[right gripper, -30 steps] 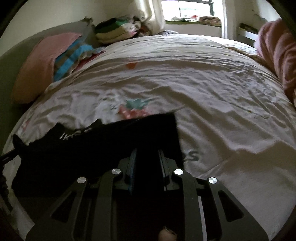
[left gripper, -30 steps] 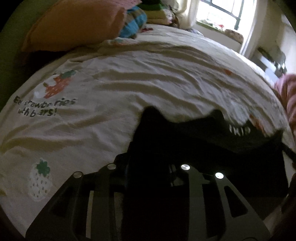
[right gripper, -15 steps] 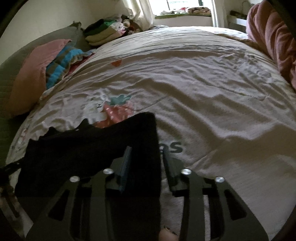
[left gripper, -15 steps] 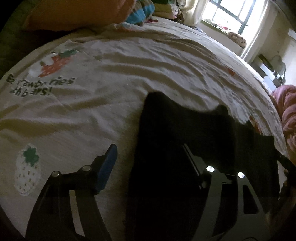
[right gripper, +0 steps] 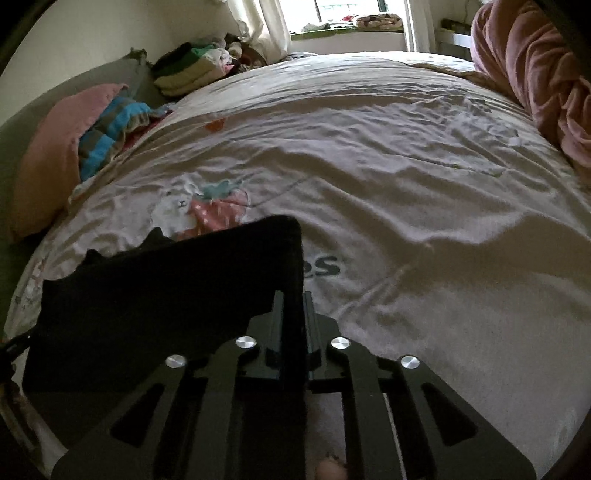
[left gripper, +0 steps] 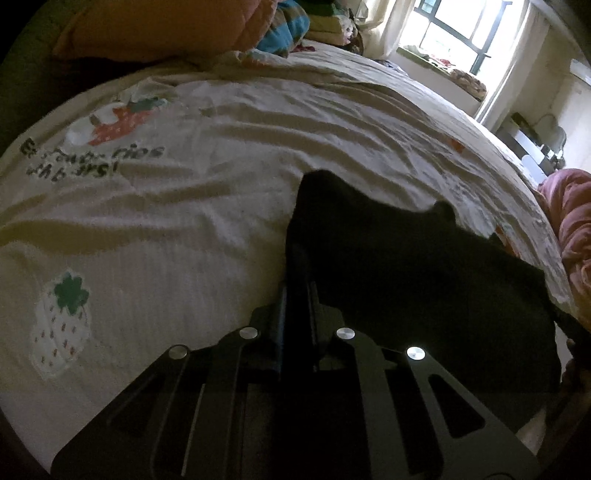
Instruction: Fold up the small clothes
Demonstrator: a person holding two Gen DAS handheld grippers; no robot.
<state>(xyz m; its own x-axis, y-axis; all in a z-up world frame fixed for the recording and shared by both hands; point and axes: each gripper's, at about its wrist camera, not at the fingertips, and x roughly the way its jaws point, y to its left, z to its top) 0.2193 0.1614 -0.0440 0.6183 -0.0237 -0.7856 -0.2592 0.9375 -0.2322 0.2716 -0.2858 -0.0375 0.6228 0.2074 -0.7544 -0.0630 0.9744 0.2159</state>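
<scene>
Since half a second ago the left gripper (left gripper: 297,295) has gone from jaws spread wide either side of the black garment (left gripper: 406,280) to jaws drawn tight on its left edge; a fold of dark cloth sits pinched between the pads. Right gripper (right gripper: 293,317) has been closing further over the same span and now nips the garment's (right gripper: 166,295) right edge, cloth running straight down between its fingers.

Garment position: near end of the bed, lying on the cream bedsheet (left gripper: 184,229) with strawberry prints, stretched between the two grippers. Long axis runs side to side across the bed, from one gripper to the other. Far edge points toward the window (left gripper: 454,33); it is uneven, with two raised peaks and a dip between them in the left wrist view. Right far corner is square and clean in the right wrist view. Cloth too dark to make out seams or which face is up.

Surroundings: orange-pink pillow (right gripper: 48,166) and a blue-striped cloth (right gripper: 107,136) at the bed's left side, a stack of folded clothes (right gripper: 188,70) beyond them, a pink blanket (right gripper: 535,81) bunched at the right side. A fingertip (right gripper: 332,467) shows at the bottom edge of the right wrist view.
</scene>
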